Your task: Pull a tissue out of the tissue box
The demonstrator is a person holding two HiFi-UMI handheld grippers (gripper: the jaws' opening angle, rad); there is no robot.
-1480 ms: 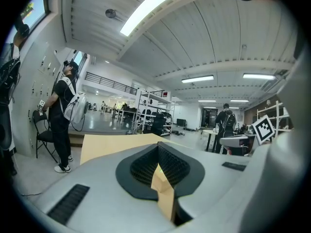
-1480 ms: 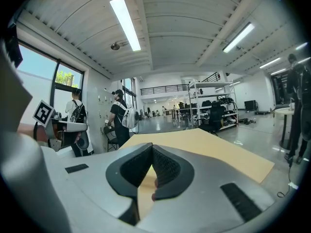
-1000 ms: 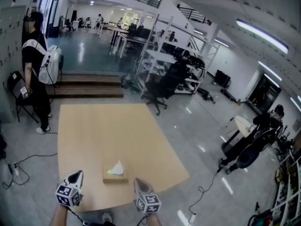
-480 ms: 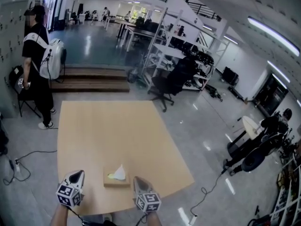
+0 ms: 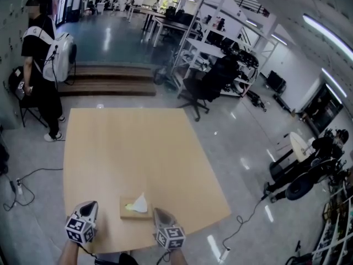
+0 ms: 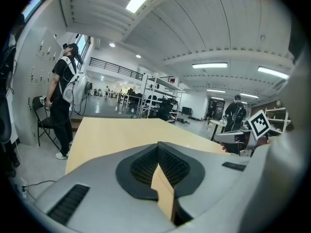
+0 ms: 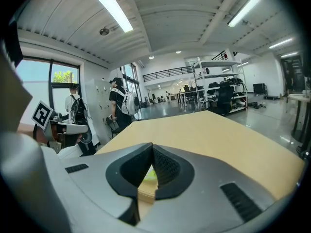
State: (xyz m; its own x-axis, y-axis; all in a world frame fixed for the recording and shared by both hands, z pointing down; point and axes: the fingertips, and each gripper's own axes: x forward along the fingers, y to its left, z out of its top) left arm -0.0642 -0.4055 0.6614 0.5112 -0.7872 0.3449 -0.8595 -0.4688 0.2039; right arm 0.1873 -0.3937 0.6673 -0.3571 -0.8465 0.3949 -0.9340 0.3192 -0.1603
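Sitting by the near edge of the tabletop (image 5: 138,148), the tissue box (image 5: 134,214) has one tissue (image 5: 140,202) poking up from it — the left gripper (image 5: 88,205) and right gripper (image 5: 156,212) flank it, both with jaws pressed together, holding nothing

Matt wooden table (image 5: 138,153) — glossy floor (image 5: 242,148).

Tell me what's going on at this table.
A person holds tongs in each hand at the near edge of a wooden table. The left tongs and right tongs are both shut and empty, on either side of a tissue box with a tissue sticking up. The tissue is not yet gripped.
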